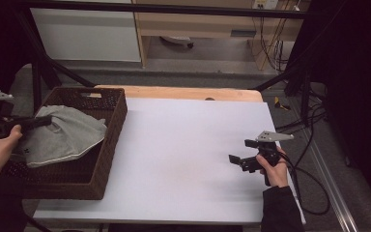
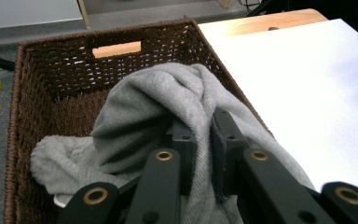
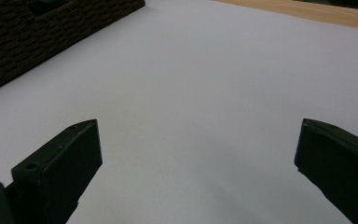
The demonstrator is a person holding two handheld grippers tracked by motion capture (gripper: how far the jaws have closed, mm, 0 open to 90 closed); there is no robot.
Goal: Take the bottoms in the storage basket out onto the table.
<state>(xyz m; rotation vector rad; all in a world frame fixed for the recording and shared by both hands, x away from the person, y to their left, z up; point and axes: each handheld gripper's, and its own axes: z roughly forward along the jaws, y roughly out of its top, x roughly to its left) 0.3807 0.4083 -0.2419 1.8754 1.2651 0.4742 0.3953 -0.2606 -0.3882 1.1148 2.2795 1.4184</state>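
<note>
The left gripper (image 2: 203, 140) is pinching a grey cloth (image 1: 63, 135) — a fold of it is squeezed tight between the 2 black jaws, as the left gripper view is showing. The cloth is lying in a brown basket (image 1: 107, 145), which is sitting at 9 o'clock on the white table (image 1: 183, 145). In the high view, the left gripper (image 1: 46, 121) is reaching in over the basket's left side and holding the top of the cloth, which is bunching up into a little hill there. The rest of the cloth is spreading down toward the basket floor.

The right gripper (image 1: 240, 153) is sitting at 4 o'clock on the table, well apart from the basket, in the person's right hand (image 1: 275, 169). Its jaws are standing wide apart — nothing is between them, just bare white table (image 3: 191, 93) under them. In the right gripper view, a corner of the basket (image 3: 37, 37) is showing at 11 o'clock.
</note>
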